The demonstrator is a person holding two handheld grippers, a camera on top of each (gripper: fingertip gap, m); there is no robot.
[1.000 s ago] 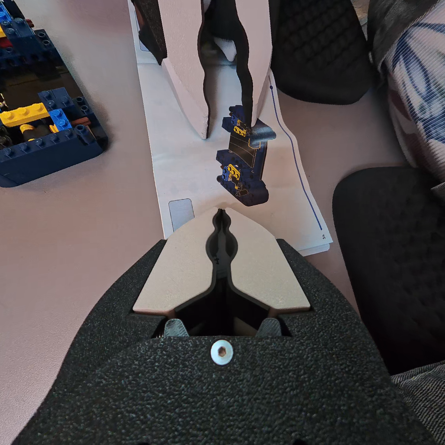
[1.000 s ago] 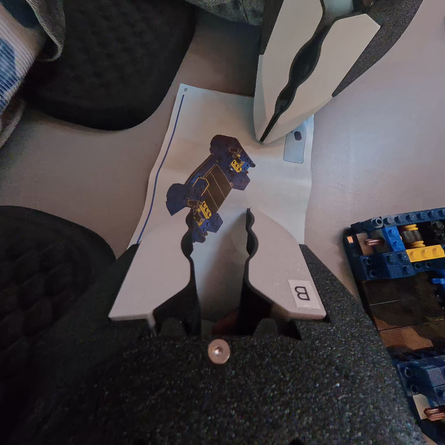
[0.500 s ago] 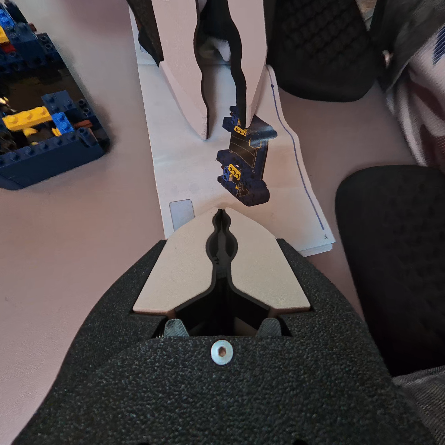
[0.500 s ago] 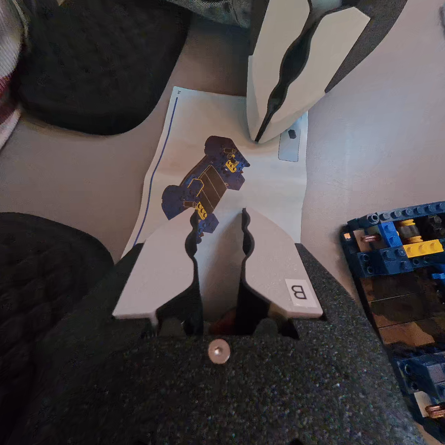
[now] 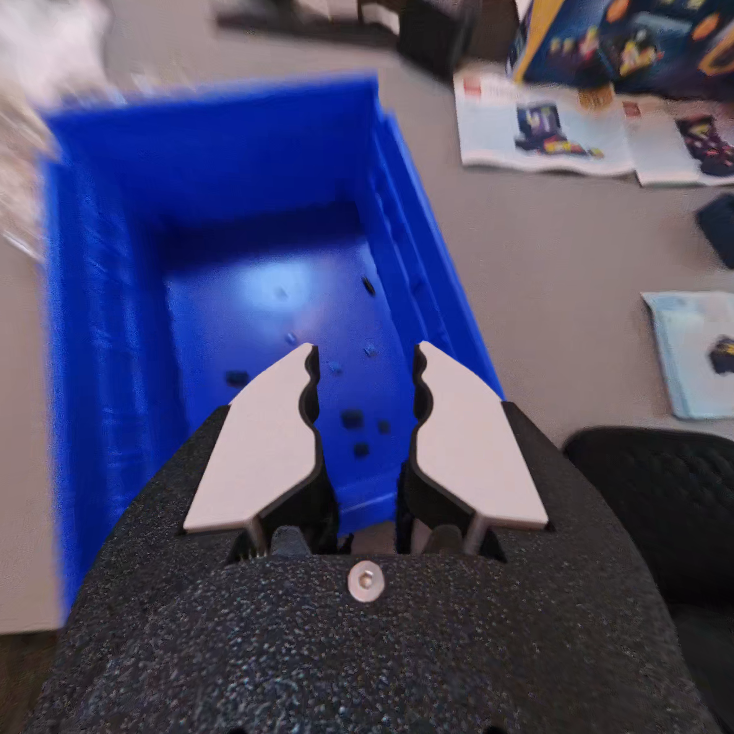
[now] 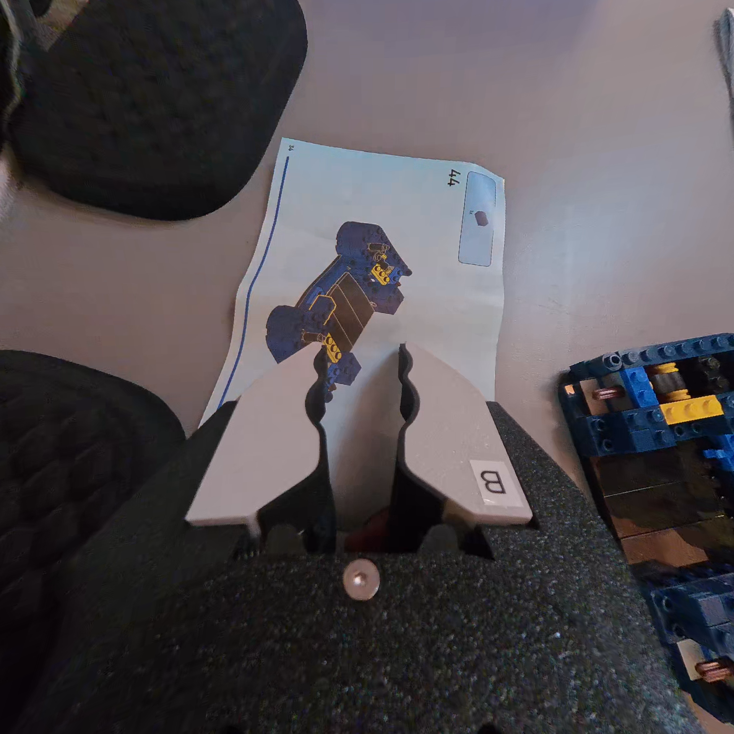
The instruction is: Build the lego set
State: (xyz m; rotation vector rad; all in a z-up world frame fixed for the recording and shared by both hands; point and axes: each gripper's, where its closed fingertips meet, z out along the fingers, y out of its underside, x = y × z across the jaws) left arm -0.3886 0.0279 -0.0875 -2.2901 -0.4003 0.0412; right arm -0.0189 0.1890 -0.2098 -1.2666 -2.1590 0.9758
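In the left wrist view, the left hand-held gripper hovered over a bright blue, open-topped plastic bin on the grey desk, its jaws spread wide with nothing between them. Small dark and blue loose brick pieces lay scattered on the bin floor, just beyond and below the fingertips, slightly to the right of centre. The view was blurred. Printed instruction booklets and a colourful cardboard box sat far right, well apart.

In the right wrist view, the right hand-held gripper stood over the near edge of a white instruction sheet lying flat on the desk, jaws partly parted and holding nothing. The sheet's printed model ran diagonally from near left to far right. A partly built dark blue, yellow and black brick model lay to the right, nearer this gripper. Black padded chair cushions lay to the left.
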